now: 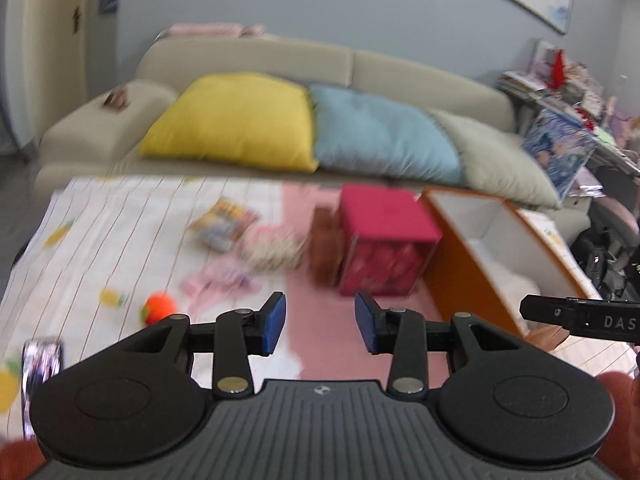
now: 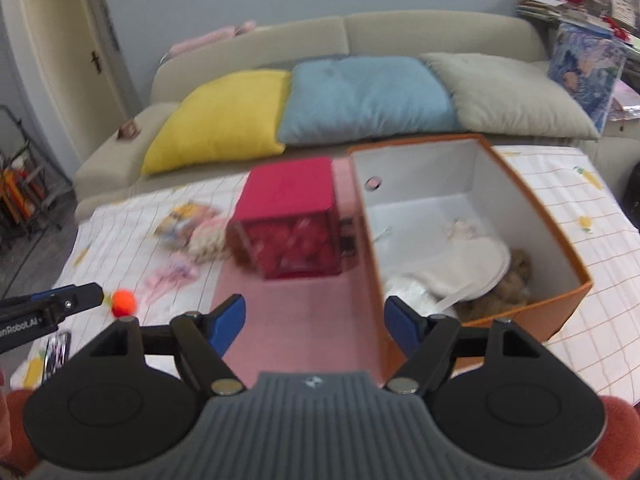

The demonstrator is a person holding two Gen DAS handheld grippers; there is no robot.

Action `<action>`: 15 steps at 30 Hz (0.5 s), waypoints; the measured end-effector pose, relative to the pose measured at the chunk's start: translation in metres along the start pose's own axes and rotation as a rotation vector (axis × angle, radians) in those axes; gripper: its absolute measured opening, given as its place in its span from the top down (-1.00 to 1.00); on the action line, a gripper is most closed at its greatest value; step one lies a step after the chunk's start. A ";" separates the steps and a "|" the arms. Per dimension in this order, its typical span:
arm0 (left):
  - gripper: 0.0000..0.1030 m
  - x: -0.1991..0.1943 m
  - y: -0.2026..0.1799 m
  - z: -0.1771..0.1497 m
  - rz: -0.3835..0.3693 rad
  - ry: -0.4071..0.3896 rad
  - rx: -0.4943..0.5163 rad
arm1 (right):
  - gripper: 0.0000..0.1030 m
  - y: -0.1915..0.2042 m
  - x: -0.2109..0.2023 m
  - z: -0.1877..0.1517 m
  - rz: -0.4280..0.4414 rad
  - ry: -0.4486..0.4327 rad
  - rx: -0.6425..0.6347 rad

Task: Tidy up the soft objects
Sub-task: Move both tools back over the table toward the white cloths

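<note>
Only in the right wrist view, lower right: inside of orange box (image 2: 520,216) with white cloth (image 2: 472,264) and brown plush (image 2: 516,280). In the left wrist view, only its outer wall. Left gripper (image 1: 320,322) wide apart, holding nothing; right gripper (image 2: 316,322) wider, also holding nothing. Centre: red cube (image 2: 292,220); lower left: orange ball (image 1: 159,308), pink soft items (image 1: 220,282) on checked cloth (image 1: 100,232). Behind: sofa (image 2: 360,28) with yellow pillow (image 2: 220,116), blue pillow (image 2: 364,96).
</note>
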State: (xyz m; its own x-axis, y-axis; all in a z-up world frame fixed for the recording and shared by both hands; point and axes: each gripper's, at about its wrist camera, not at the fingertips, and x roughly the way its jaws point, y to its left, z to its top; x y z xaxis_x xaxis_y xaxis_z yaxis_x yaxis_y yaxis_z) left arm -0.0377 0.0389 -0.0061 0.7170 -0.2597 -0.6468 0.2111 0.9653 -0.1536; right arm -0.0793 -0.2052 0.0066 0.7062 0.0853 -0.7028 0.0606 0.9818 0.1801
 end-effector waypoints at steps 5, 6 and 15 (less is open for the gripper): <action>0.11 -0.001 0.023 -0.017 0.033 0.045 -0.021 | -0.46 0.035 0.015 -0.019 0.035 0.086 -0.119; 0.11 -0.002 0.028 -0.021 0.039 0.053 -0.022 | -0.46 0.041 0.018 -0.022 0.043 0.101 -0.136; 0.11 0.002 0.049 -0.034 0.051 0.081 -0.031 | -0.46 0.076 0.041 -0.026 0.056 0.150 -0.242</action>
State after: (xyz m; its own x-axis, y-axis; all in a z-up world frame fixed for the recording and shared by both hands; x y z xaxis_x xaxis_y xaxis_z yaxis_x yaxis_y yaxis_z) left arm -0.0481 0.0867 -0.0405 0.6699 -0.2087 -0.7125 0.1543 0.9779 -0.1413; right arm -0.0642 -0.1226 -0.0261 0.5906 0.1468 -0.7935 -0.1582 0.9853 0.0646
